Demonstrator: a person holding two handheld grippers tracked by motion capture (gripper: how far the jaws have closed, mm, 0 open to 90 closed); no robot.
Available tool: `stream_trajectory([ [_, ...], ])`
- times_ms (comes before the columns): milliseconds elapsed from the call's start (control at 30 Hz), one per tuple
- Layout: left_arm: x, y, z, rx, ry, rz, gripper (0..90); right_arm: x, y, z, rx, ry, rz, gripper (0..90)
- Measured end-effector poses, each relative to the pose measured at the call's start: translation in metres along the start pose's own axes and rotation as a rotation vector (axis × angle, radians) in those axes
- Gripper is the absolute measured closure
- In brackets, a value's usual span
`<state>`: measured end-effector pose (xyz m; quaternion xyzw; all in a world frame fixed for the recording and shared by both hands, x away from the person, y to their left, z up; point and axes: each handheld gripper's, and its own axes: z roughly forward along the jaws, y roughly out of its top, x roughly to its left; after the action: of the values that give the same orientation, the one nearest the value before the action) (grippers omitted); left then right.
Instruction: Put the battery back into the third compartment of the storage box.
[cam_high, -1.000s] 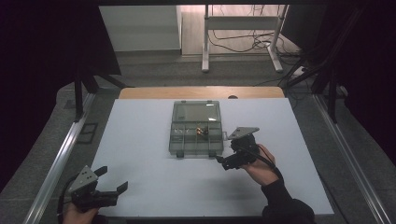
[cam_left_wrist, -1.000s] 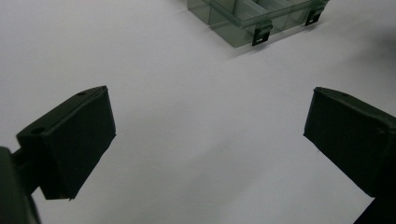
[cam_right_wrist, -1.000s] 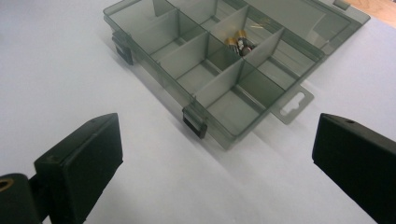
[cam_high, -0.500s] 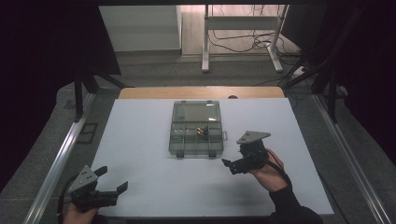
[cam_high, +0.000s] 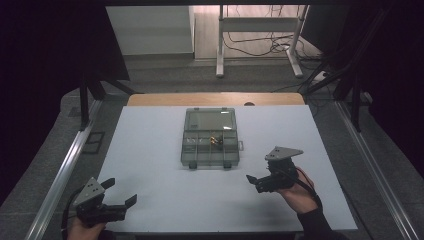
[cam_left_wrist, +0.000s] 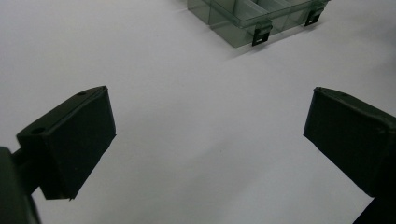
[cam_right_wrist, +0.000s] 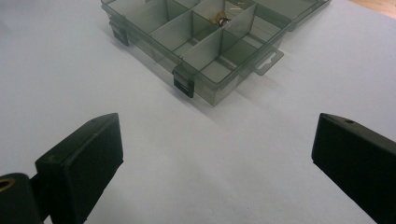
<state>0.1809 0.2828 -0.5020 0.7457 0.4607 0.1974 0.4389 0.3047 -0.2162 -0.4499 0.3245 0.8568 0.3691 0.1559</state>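
A smoky clear compartment box (cam_high: 210, 165) lies in the middle of the white table (cam_high: 150, 150), with its lid folded flat on the far side. One middle compartment holds small brass-coloured parts (cam_high: 216, 140). My right gripper (cam_high: 254, 183) hovers open to the near right of the box, apart from it. In the right gripper view the box (cam_right_wrist: 152, 51) stands ahead of the open gripper (cam_right_wrist: 217, 149), with the small parts (cam_right_wrist: 222, 19) at the top. My left gripper (cam_high: 120, 191) rests open at the near left corner; its own view shows the box (cam_left_wrist: 233, 32) far ahead of the gripper (cam_left_wrist: 210, 135).
A wooden strip (cam_high: 215, 99) borders the table's far edge. Metal rails (cam_high: 65, 170) run along both sides. Beyond the table stand a white frame's legs (cam_high: 220, 45) and loose cables on the floor. White surface lies between the grippers and the box.
My right gripper has drawn back from the box's right side toward the near right of the table. The left gripper has stayed in place.
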Motion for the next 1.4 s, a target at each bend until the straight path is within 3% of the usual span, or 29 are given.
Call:
stream_trajectory([
  [567, 0.001, 0.0, 0.0, -0.004, -0.002, -0.008, 2.4, -0.002, -0.021, -0.017, -0.017, -0.013, 0.007, 2.4],
  [1400, 0.001, 0.0, 0.0, -0.003, -0.001, -0.008, 2.4, -0.008, -0.053, -0.05, -0.053, -0.069, 0.075, 2.4],
])
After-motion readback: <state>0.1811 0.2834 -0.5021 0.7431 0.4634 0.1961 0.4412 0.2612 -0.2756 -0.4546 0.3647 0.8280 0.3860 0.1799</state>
